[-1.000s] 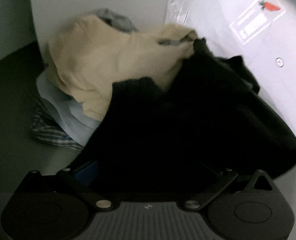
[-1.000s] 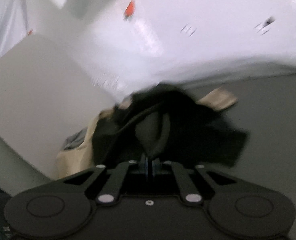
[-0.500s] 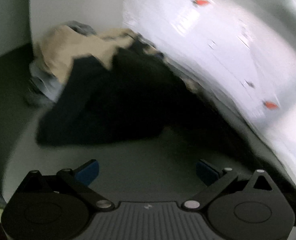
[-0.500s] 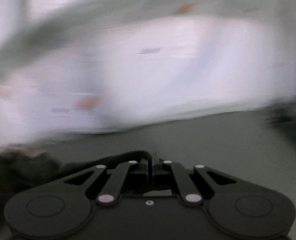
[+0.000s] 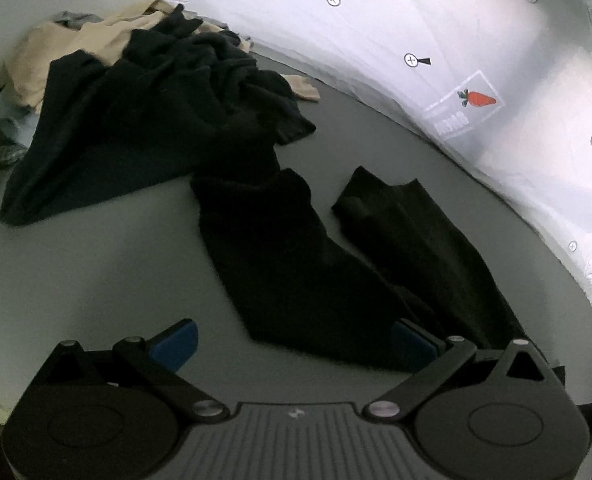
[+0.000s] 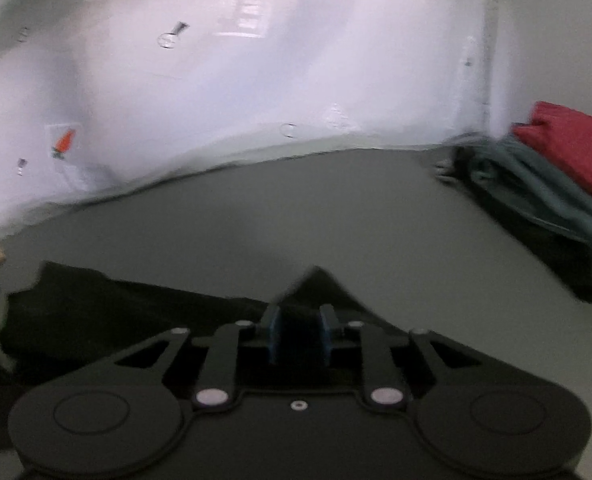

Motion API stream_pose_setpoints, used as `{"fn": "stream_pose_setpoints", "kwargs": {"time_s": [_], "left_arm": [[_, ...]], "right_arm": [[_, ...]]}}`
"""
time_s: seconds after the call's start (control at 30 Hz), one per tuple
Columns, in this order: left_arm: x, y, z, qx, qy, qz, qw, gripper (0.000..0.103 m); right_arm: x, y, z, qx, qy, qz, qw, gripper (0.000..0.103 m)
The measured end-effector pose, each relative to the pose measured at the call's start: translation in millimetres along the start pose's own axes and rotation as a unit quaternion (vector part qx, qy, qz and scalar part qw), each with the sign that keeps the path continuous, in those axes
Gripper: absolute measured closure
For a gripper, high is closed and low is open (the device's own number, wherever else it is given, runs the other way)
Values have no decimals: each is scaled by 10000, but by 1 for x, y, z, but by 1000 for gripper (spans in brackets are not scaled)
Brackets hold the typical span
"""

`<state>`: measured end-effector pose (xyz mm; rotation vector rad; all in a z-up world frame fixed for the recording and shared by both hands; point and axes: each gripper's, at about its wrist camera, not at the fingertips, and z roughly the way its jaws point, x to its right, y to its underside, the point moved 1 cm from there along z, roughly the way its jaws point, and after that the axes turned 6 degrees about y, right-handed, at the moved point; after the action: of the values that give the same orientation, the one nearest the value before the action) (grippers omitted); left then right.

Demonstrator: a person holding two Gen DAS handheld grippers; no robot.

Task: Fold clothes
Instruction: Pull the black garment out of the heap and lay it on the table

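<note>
A black garment lies stretched across the grey table, its two long parts running from the pile toward me. My left gripper is wide open and empty above its near end. In the right wrist view my right gripper has a narrow gap between its blue pads, with the black garment lying under and between them; whether it still grips is unclear.
A pile of unfolded clothes sits at the far left: black, beige and light blue items. A stack of folded clothes, red over teal, lies at the right. White panels wall the table.
The black garment has been pulled out of the pile and laid across the table. My left gripper drew back and stands open; my right gripper swung right and its jaws parted slightly.
</note>
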<state>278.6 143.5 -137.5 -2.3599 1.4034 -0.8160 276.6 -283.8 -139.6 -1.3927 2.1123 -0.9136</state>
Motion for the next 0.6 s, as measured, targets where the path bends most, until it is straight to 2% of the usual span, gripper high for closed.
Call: {"fn": "stream_pose_setpoints", "kwargs": {"time_s": [0.1,0.23,0.4,0.5,0.6], "left_arm": [[-3,-9,10,-51,-102,141,9998,2],[-15,-28,32,-207,-179,156,9995,2],[-37,-57,68,-443,-275,-32,9986,2],[-45,-69,87,-498,-396,21,9980,2],[-55,-78,105,-614,-529,22,9967,2]], "right_arm": [[-35,-2,1,97,-217,-145,9996,73],[-92,0,11,57,-638,-699,9955,67],[-164,13,25,-219,-1204,-1466,9816,60],[-201,20,44,-305,-1269,-1959,9719,57],[-230,11,73,-346,-1271,-2243,9656,55]]}}
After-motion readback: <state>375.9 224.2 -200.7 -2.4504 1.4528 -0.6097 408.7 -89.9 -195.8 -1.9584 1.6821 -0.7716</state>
